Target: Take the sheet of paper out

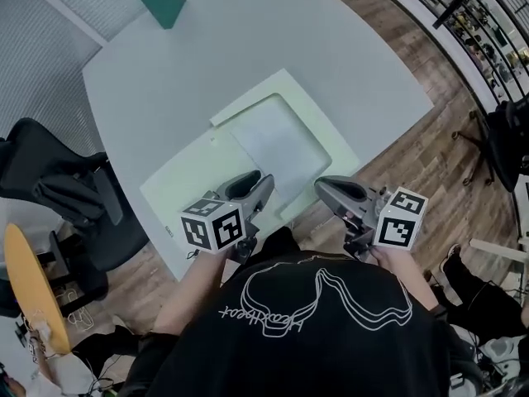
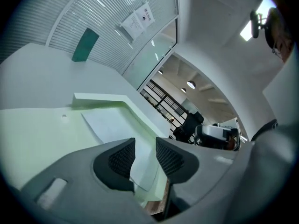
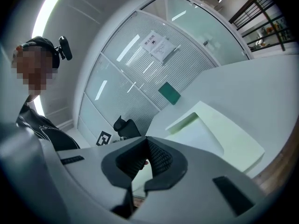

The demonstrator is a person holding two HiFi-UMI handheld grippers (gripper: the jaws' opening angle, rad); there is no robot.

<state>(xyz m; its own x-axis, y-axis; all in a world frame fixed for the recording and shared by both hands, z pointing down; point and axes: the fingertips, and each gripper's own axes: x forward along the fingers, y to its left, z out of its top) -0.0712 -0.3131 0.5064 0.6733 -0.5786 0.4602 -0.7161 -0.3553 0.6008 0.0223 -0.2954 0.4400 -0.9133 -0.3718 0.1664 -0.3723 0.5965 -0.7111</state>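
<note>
Pale green card or plastic (I can't tell which) makes up the folder (image 1: 186, 184) that carries the sheet of paper (image 1: 277, 139). It lies flat on the white counter (image 1: 248, 40), drawn up to the near edge. I take that placing to be so both grippers can reach it without stretching. The sheet rests in the folder's far half, inside a cut-away frame that leaves its white face bare. That suits a pinch at a corner rather than a dig under a cover.

The left gripper (image 2: 145, 146) hangs low over the folder's near edge with its fingers (image 2: 122, 158) spread and nothing pressed between the pads. The sheet lies ahead of and below them. Its near corner shows through the gap between the two pads, but it isn't touched as far as I can see. My reading is that this hand is lined up to take that corner.

The right gripper (image 3: 147, 146) has its fingers (image 3: 161, 158) clenched tip to tip on nothing. The sheet is ahead of them and off to one side, clear of the tips. I judge this hand is only standing by, perhaps to steady the folder while the paper slides out.
</note>
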